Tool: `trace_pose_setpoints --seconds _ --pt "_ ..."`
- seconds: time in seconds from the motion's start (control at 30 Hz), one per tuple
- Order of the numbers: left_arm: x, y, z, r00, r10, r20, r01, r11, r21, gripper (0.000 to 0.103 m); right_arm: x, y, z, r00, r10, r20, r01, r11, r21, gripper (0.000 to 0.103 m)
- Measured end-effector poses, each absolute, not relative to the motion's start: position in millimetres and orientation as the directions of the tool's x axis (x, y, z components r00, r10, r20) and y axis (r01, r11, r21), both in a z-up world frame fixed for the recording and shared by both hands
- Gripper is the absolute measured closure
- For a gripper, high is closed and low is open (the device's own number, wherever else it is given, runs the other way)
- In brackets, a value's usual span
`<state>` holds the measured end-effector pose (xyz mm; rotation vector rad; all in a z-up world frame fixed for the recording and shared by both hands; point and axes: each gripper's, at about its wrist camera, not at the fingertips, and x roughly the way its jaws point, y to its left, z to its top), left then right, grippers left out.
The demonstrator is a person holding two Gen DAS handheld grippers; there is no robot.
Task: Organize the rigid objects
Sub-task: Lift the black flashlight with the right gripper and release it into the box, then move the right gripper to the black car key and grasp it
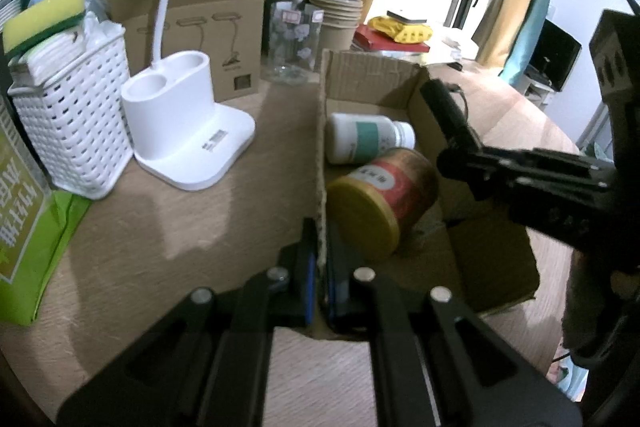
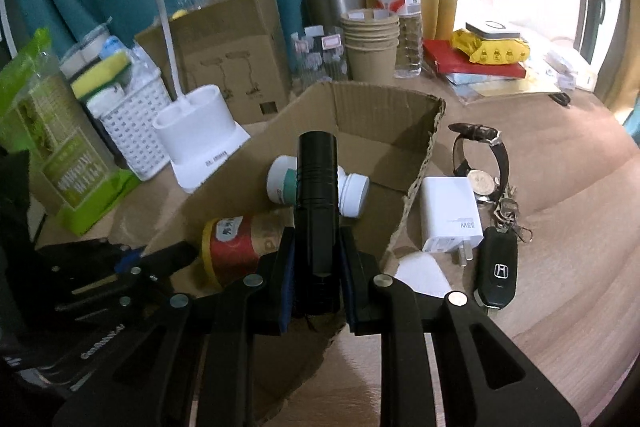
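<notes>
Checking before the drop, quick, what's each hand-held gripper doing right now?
Left hand-held gripper: closed on the cardboard box wall.
Right hand-held gripper: closed on the black flashlight, over the box.

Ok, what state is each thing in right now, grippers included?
Left gripper: shut on the cardboard box wall.
Right gripper: shut on the black flashlight, over the box.
Cardboard box: open.
White pill bottle: on its side, capped.
Red can: on its side, lidded.

l gripper (image 1: 320, 259) pinching box wall (image 1: 322, 163), tin (image 1: 384, 199) inside
</notes>
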<state>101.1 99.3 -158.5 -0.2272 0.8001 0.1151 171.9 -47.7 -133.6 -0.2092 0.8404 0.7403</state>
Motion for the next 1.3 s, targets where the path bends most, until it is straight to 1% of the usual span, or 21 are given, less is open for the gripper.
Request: trace_pose_setpoints --seconds 0.13,0.27,0.6,0.63,0.77,0.8,0.83,1.07,1.13,1.3 --pt "102 99 -159 0.693 0.017 -0.721 -0.187 0.97 -0.157 0.099 170 -43 -136 0.465 0.468 -0.752 -0.657 0.751 0.062 0.082" --pt "102 98 -158 0.693 0.017 -0.721 -0.186 0.97 -0.156 0.099 169 -42 -136 0.481 0.445 -0.755 -0.641 0.766 0.043 0.082" --pt "101 98 -159 0.693 0.019 -0.721 -0.188 0.97 -0.155 0.099 167 -52 -130 0.473 0.478 -0.74 -0.632 0.769 0.094 0.081" --pt "101 99 -159 0.692 0.019 -0.721 -0.19 0.969 -0.156 0.099 167 -55 -127 0.472 0.488 -0.735 -0.631 0.769 0.105 0.074" --pt "101 98 -159 0.693 0.021 -0.721 -0.189 0.97 -0.154 0.099 165 -64 -116 0.479 0.515 -0.711 -0.632 0.764 0.127 0.059" --pt "101 98 -159 0.692 0.022 -0.721 -0.19 0.97 -0.153 0.099 164 -67 -112 0.49 0.516 -0.702 -0.629 0.767 0.125 0.052" --pt "101 99 -160 0.692 0.021 -0.722 -0.191 0.969 -0.154 0.099 164 -69 -109 0.497 0.518 -0.696 -0.626 0.77 0.125 0.048" --pt "101 99 -161 0.692 0.023 -0.722 -0.193 0.969 -0.154 0.099 171 -96 -94 0.564 0.487 -0.667 -0.575 0.812 0.107 0.045" --pt "101 99 -160 0.691 0.023 -0.722 -0.193 0.969 -0.154 0.099 173 -103 -93 0.58 0.474 -0.663 -0.559 0.823 0.099 0.04" --pt "101 99 -160 0.691 0.022 -0.722 -0.192 0.969 -0.154 0.099 180 -122 -91 0.607 0.445 -0.659 -0.522 0.848 0.093 0.039"
